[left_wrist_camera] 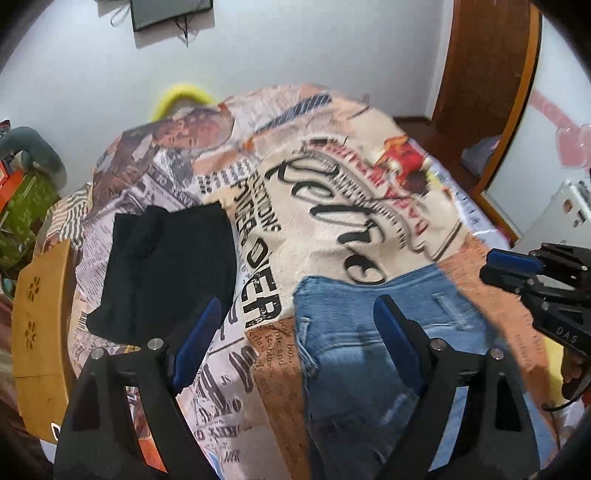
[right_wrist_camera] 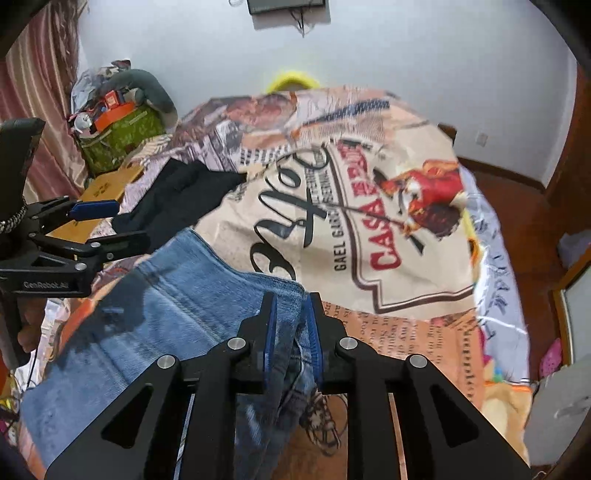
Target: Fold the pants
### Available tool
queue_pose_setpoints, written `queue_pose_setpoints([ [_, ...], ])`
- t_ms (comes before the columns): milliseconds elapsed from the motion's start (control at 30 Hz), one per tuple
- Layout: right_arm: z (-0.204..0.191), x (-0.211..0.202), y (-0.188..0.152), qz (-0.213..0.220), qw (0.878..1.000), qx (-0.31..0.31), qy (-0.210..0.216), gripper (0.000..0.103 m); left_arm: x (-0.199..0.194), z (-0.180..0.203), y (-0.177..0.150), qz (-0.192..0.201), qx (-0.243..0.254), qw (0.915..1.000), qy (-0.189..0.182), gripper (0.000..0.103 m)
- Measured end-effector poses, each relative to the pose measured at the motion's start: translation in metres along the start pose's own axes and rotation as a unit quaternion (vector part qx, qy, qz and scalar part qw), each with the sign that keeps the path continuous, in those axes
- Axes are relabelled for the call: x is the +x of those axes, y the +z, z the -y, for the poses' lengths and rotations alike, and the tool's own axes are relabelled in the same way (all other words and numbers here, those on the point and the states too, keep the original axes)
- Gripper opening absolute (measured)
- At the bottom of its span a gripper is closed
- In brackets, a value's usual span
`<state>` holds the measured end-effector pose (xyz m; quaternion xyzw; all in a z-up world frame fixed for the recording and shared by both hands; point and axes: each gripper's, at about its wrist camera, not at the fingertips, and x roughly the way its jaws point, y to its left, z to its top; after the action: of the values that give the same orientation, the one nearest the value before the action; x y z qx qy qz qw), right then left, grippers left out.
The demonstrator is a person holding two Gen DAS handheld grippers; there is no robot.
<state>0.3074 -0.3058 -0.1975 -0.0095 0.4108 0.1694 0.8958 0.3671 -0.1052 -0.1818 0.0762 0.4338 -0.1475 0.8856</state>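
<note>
White walls [right_wrist_camera: 406,55], red-brown floor [right_wrist_camera: 517,206], wooden door frame [left_wrist_camera: 487,66], pink curtain [right_wrist_camera: 44,74].

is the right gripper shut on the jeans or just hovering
Shut on them. In the right wrist view the right gripper has its two blue pads pressed close with a bunched edge of the jeans between them.

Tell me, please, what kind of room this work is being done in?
Most likely a bedroom at home: blue denim jeans lie on a bed covered with a newspaper-print blanket, a dark-framed screen hangs on the white wall, and a brown wooden wardrobe stands beside.
</note>
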Motion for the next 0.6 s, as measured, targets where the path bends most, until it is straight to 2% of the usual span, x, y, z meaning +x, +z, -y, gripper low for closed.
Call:
queue_pose_setpoints([
  [133, -0.006, -0.028, -0.005, 0.026, 1.0, -0.004, 0.001, 0.045, -0.031, 0.009, -0.006, 0.027, 0.01, 0.9995, -0.008, 0.094],
  [233, -0.01, -0.044, -0.013, 0.033, 0.999, 0.005, 0.01, 0.058, -0.047, 0.02, -0.014, 0.033, 0.028, 0.999, -0.012, 0.096],
  [367, -0.014, -0.054, -0.031, 0.022, 0.999, 0.015, 0.02, 0.063, -0.051, 0.031, -0.032, 0.02, 0.042, 0.9989, -0.013, 0.096],
  [400, -0.016, -0.054, -0.036, 0.015, 1.0, 0.018, 0.017, 0.068, -0.049, 0.031, -0.037, 0.014, 0.04, 0.999, -0.016, 0.096],
  [600, -0.021, -0.048, -0.064, -0.023, 0.999, 0.025, 0.019, 0.069, -0.027, 0.023, -0.067, -0.053, 0.02, 0.9976, -0.039, 0.096],
])
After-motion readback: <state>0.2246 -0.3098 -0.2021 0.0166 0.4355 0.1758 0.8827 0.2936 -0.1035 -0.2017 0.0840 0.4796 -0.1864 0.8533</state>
